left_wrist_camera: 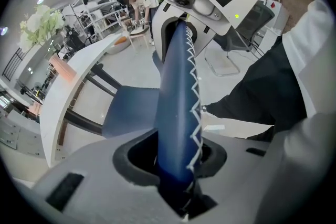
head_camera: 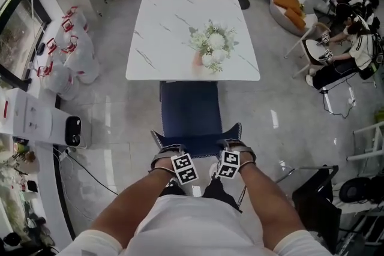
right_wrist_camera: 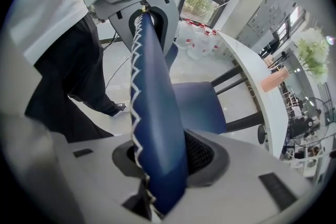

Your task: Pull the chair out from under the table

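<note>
A blue chair stands with its seat (head_camera: 191, 108) partly under the white marble table (head_camera: 157, 33). Its backrest (head_camera: 195, 142), edged with white zigzag stitching, faces me. My left gripper (head_camera: 172, 151) and right gripper (head_camera: 231, 148) sit side by side on the backrest's top edge, pointing steeply down. In the left gripper view the backrest (left_wrist_camera: 178, 92) runs up from between the jaws of the left gripper (left_wrist_camera: 178, 168), which are closed on it. In the right gripper view the right gripper (right_wrist_camera: 157, 165) clamps the backrest (right_wrist_camera: 155, 102) the same way. A flower bouquet (head_camera: 213, 42) stands on the table.
White bags (head_camera: 72, 51) and a white appliance (head_camera: 45, 123) line the left wall, with a cable (head_camera: 90, 174) on the floor. A seated person (head_camera: 351, 54) and an orange-cushioned seat (head_camera: 288, 6) are at the far right. A black chair (head_camera: 318, 204) stands at the near right.
</note>
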